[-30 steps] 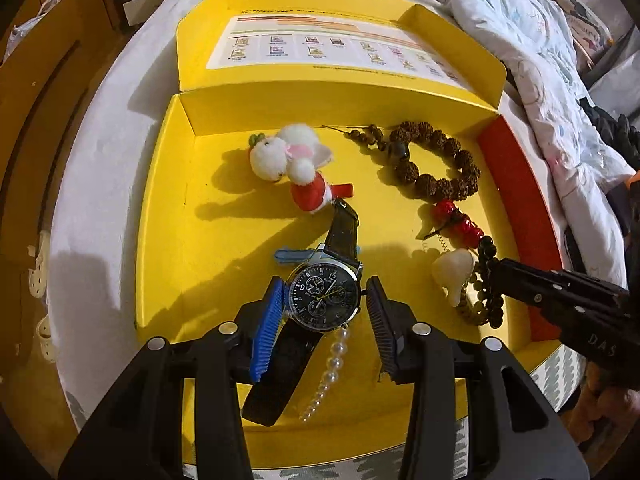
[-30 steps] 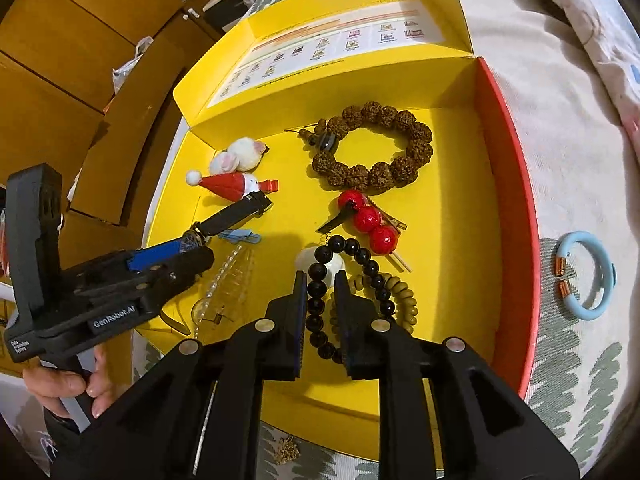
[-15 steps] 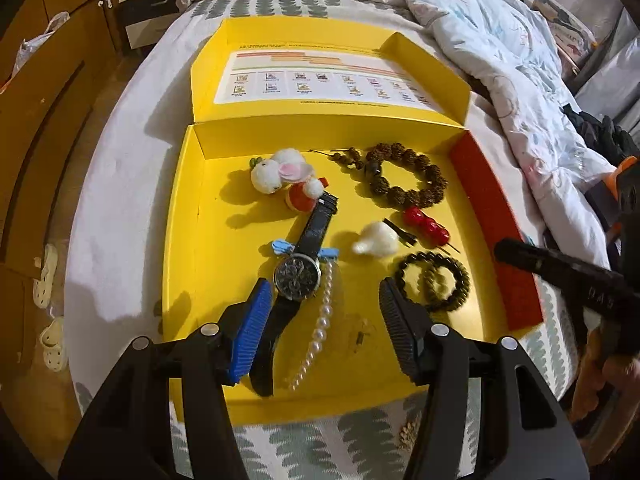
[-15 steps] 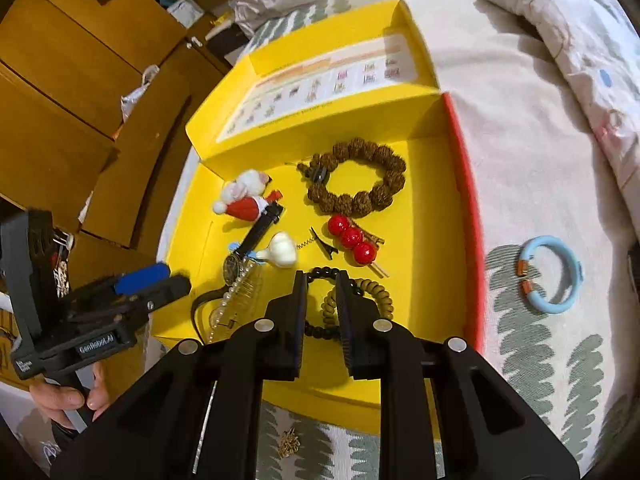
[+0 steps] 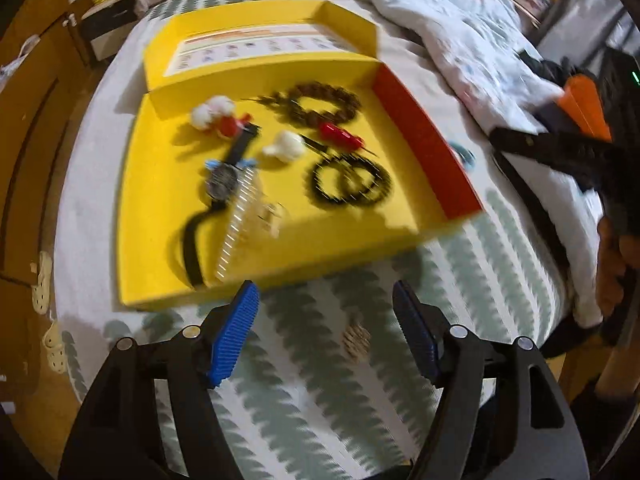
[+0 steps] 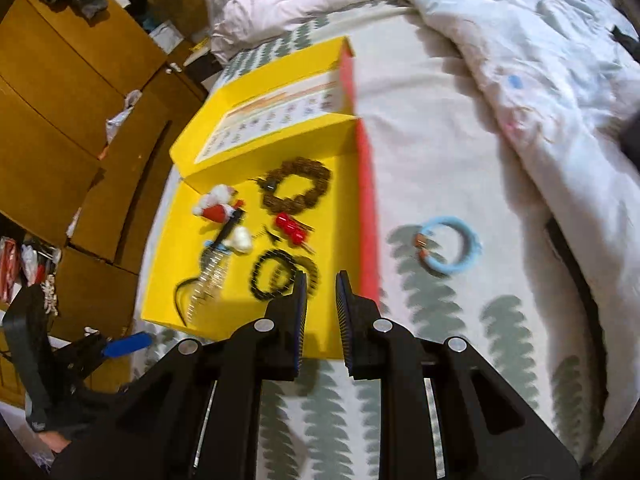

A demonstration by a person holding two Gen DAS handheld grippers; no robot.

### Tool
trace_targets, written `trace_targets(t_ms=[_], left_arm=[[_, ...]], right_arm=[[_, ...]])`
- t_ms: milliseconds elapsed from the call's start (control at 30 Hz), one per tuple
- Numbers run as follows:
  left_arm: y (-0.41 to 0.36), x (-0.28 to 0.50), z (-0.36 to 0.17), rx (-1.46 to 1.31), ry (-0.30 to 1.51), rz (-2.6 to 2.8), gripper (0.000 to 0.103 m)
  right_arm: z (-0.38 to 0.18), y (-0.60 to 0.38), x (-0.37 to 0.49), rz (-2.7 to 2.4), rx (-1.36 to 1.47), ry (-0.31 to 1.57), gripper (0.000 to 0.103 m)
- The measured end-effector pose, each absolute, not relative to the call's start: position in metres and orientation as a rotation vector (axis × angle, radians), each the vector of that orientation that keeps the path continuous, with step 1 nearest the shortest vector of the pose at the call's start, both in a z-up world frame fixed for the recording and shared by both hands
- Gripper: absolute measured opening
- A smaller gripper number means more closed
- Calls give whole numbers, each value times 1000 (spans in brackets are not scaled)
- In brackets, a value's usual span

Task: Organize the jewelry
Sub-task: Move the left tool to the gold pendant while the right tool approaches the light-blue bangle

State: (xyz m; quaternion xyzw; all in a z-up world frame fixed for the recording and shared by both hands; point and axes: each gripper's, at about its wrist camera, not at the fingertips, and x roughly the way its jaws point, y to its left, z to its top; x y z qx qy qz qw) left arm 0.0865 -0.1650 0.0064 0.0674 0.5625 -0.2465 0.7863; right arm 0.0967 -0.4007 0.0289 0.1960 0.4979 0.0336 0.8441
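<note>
A yellow tray point(image 5: 160, 200) point(image 6: 168, 256) with a red right wall lies on the bed. It holds a black watch point(image 5: 222, 184) point(image 6: 218, 248), a pearl strand point(image 5: 236, 232), a brown bead bracelet point(image 5: 320, 100) point(image 6: 296, 186), black bead bracelets point(image 5: 348, 182) point(image 6: 276, 276), red beads point(image 5: 334, 132) point(image 6: 288, 226) and a white plush clip point(image 5: 212, 114) point(image 6: 216, 202). A blue ring point(image 6: 450, 250) lies on the sheet right of the tray. A small gold piece point(image 5: 356, 340) lies on the sheet. My left gripper point(image 5: 326, 340) is open and empty above the sheet, in front of the tray. My right gripper point(image 6: 322, 320) is slightly parted and empty over the tray's front edge.
A rumpled white duvet point(image 6: 540, 60) point(image 5: 460, 32) covers the bed's right side. Wooden cabinets point(image 6: 60, 120) stand on the left. The bed's left edge drops to a floor with slippers point(image 5: 42, 284). The tray's lid flap point(image 5: 256, 52) stands open at the back.
Both grippers have pulled back from the tray and risen. The right gripper has let go of the black bead bracelet, which lies in the tray. The left jaws opened wider.
</note>
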Motion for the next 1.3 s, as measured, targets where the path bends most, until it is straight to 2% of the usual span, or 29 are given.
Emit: trace_targets(t_ms=[67,233,267,333,400,1067,1200,1300], left_arm=[[-171,71,2,162,1214,-540,77],[-182,48,-18,170,1254,-547,82],[-183,45,-21,172,1260,-543,82],[-186,42,-32,183,1288,-537,82],[-186,40,-38,169,1303,-528,82],[-212,43,-70,186,1352,-476,82],[-215,42,-74,183,1362,-477,82],[-214,46,-77,172,1367,-468,82]], right_arm=[[27,-409,87,46,408,1058,21],[15,-425,74,15,397,1063,23],[12,-427,73,4,391,1070,27],[5,-433,74,-26,371,1073,53],[-1,-437,76,-35,363,1068,60],[-57,-475,125,-127,338,1125,59],[-63,-477,128,-156,301,1126,57],[-68,-482,132,-154,316,1125,50]])
